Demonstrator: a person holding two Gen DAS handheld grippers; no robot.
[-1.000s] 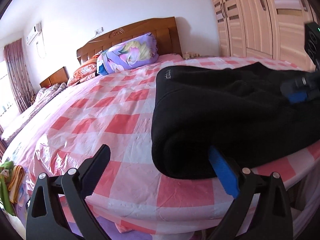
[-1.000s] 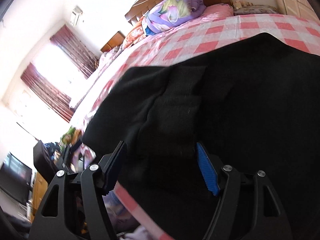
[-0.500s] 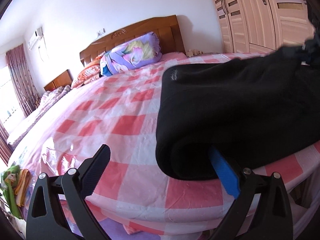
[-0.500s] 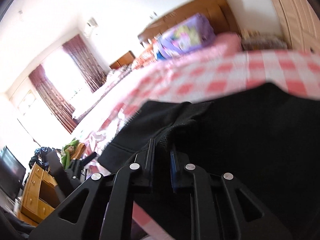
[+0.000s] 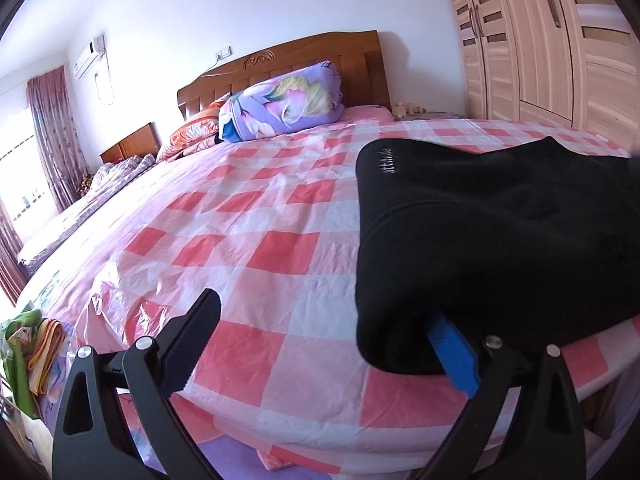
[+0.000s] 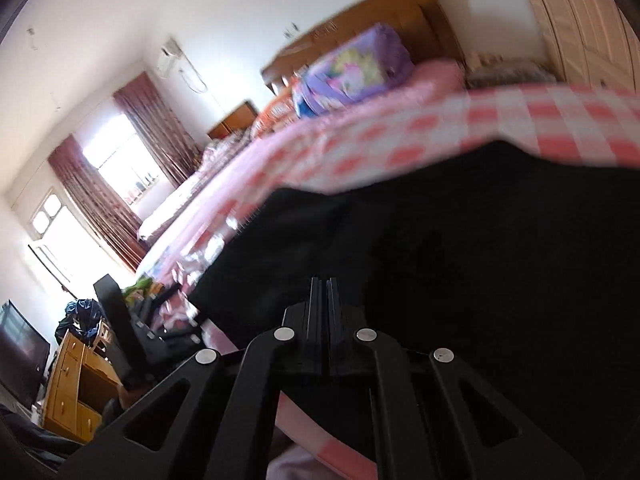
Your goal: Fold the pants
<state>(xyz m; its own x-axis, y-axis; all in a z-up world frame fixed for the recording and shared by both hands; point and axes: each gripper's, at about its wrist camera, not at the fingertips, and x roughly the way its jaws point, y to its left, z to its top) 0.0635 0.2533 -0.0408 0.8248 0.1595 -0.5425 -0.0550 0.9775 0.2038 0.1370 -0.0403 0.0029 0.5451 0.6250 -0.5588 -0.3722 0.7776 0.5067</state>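
The black pants (image 5: 492, 232) lie folded on the right part of the bed, near its front edge. My left gripper (image 5: 320, 332) is open; its right finger with the blue pad (image 5: 454, 350) is tucked under the pants' folded left edge, and its left finger (image 5: 192, 344) is over bare sheet. In the right wrist view the pants (image 6: 460, 260) fill the lower right. My right gripper (image 6: 325, 292) is shut, its jaws pressed together on the pants' fabric and lifting it. That view is blurred by motion.
The bed has a pink checked sheet (image 5: 248, 220), a purple floral pillow (image 5: 284, 104) and a wooden headboard (image 5: 304, 60). A wardrobe (image 5: 552, 40) stands at the right. A wooden cabinet (image 6: 76, 380) and clutter sit left of the bed's foot.
My right gripper closed on the pants' fabric and has lifted and swung it. My left gripper stayed open at the fold, shifting only slightly.
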